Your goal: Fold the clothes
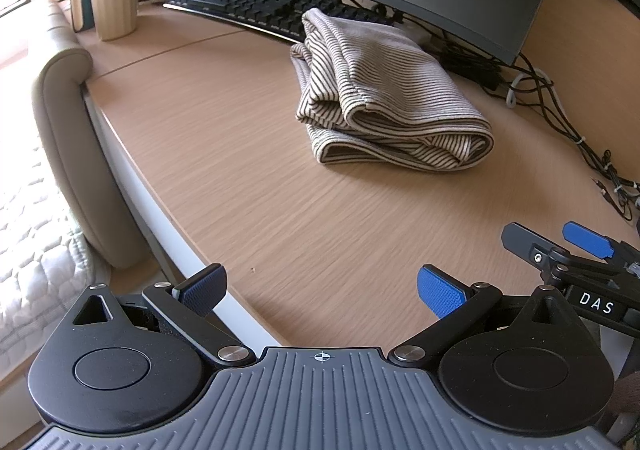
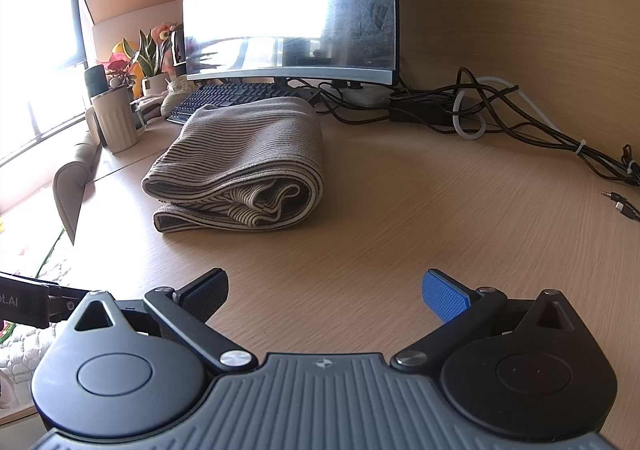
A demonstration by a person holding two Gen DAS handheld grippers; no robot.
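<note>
Left wrist view: left gripper (image 1: 320, 292) spread wide, empty, low over desk (image 1: 248, 178) edge. Striped garment (image 1: 384, 98) already bundled in folds, ahead and right, well apart, long axis running away toward keyboard (image 1: 256, 2). Right gripper (image 1: 560, 240) beside, "DAS" readable on body.

Right wrist view: right gripper (image 2: 325, 296) released, nothing held. Garment (image 2: 240, 162) ahead-left, near monitor (image 2: 288, 6). Neither gripper clearly nearer. Partial print "ot.AI" at left edge.

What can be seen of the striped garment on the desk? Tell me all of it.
The striped garment is a soft knit, beige with thin dark stripes, folded into a thick, layered bundle with rolled edges and loose inner folds showing at its near end. It lies flat on the wooden desk, just in front of the keyboard and monitor. Neither set of tongs touches it.
</note>
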